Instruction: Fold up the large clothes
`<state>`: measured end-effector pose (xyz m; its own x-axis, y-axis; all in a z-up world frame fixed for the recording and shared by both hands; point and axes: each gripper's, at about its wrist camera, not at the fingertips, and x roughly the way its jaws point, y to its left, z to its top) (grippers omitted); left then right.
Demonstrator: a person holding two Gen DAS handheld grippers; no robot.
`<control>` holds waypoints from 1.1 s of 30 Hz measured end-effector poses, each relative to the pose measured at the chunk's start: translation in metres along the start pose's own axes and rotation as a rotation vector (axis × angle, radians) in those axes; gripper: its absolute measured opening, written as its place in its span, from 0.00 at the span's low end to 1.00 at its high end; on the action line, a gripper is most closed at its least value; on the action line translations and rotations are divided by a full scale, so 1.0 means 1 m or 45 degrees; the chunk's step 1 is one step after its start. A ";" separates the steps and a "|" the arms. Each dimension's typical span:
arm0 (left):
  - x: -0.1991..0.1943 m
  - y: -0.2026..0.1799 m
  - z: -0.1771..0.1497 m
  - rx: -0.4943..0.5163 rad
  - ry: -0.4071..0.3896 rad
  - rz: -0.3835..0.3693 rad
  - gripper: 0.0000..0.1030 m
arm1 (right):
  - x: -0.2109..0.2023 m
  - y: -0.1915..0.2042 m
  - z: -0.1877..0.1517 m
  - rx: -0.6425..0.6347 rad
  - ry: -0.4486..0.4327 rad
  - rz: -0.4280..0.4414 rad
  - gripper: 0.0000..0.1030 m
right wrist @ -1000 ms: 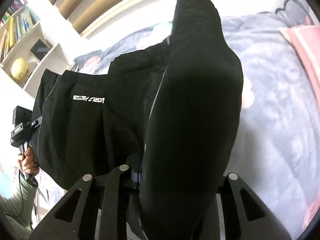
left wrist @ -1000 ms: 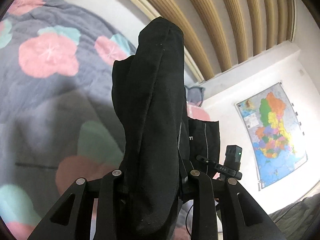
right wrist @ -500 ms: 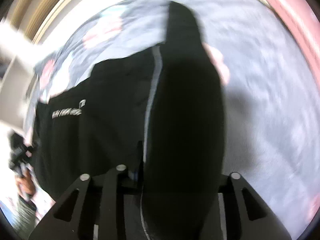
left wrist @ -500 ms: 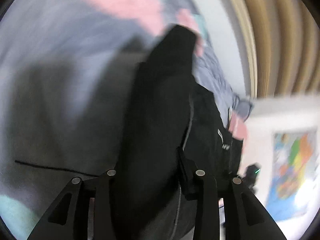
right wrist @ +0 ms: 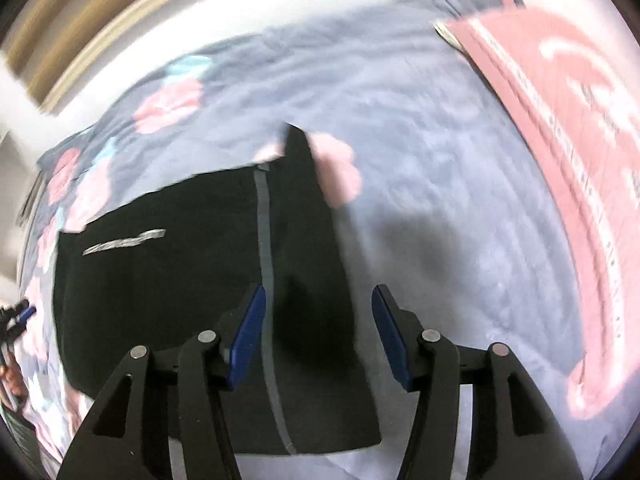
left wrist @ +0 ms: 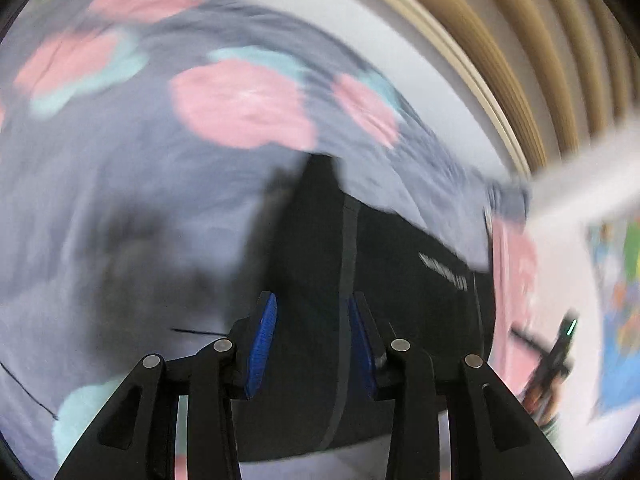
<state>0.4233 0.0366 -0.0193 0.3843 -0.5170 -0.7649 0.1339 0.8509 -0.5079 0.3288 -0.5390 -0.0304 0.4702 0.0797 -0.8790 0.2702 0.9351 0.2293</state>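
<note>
Black garment (right wrist: 168,280): flat on the floral bedspread (right wrist: 420,160), under your grippers. Your left gripper (left wrist: 312,340): fingers spread, fabric between them. Your right gripper (right wrist: 320,336): spread wide, astride the garment's edge.

Garment (right wrist: 168,288) flat on bedspread (right wrist: 440,200); pillow (right wrist: 560,140) right; headboard (left wrist: 500,60) behind.

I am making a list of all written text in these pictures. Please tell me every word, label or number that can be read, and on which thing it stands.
Nothing can be read with certainty.
Pale print on the black garment: one short line, blurred in both views.
White markings on the pink cloth: blurred, unreadable.
Colourful wall map: too blurred and cut off; no labels legible.
</note>
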 end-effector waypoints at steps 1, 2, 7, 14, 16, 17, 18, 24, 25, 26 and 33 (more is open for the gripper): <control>0.004 -0.018 -0.003 0.053 0.013 -0.002 0.37 | -0.007 0.012 -0.003 -0.036 -0.013 0.015 0.60; 0.007 -0.037 -0.010 0.114 0.029 -0.018 0.37 | -0.013 0.020 -0.008 -0.070 -0.015 0.034 0.61; 0.051 -0.102 -0.055 0.285 0.106 -0.014 0.37 | 0.007 0.103 -0.042 -0.265 0.019 0.054 0.61; 0.133 -0.079 -0.091 0.202 0.252 0.148 0.37 | 0.071 0.131 -0.094 -0.320 0.199 -0.092 0.60; 0.133 -0.077 -0.090 0.177 0.246 0.147 0.37 | 0.087 0.135 -0.104 -0.295 0.236 -0.111 0.60; 0.132 -0.078 -0.090 0.183 0.248 0.150 0.37 | 0.089 0.136 -0.105 -0.295 0.224 -0.120 0.60; 0.130 -0.078 -0.090 0.192 0.253 0.153 0.37 | 0.090 0.137 -0.106 -0.300 0.216 -0.129 0.60; 0.098 -0.101 -0.090 0.260 0.214 0.203 0.37 | 0.071 0.135 -0.101 -0.235 0.244 -0.119 0.61; 0.086 -0.109 -0.092 0.290 0.183 0.209 0.37 | 0.062 0.134 -0.100 -0.216 0.238 -0.099 0.61; 0.075 -0.118 -0.093 0.312 0.158 0.211 0.37 | 0.052 0.134 -0.100 -0.200 0.224 -0.083 0.61; -0.006 -0.182 -0.108 0.522 -0.045 0.403 0.37 | -0.031 0.150 -0.105 -0.195 0.117 -0.084 0.61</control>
<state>0.2984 -0.1252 0.0351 0.4934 -0.2308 -0.8386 0.3501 0.9353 -0.0514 0.2668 -0.3649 -0.0124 0.3748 0.0413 -0.9262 0.1637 0.9804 0.1100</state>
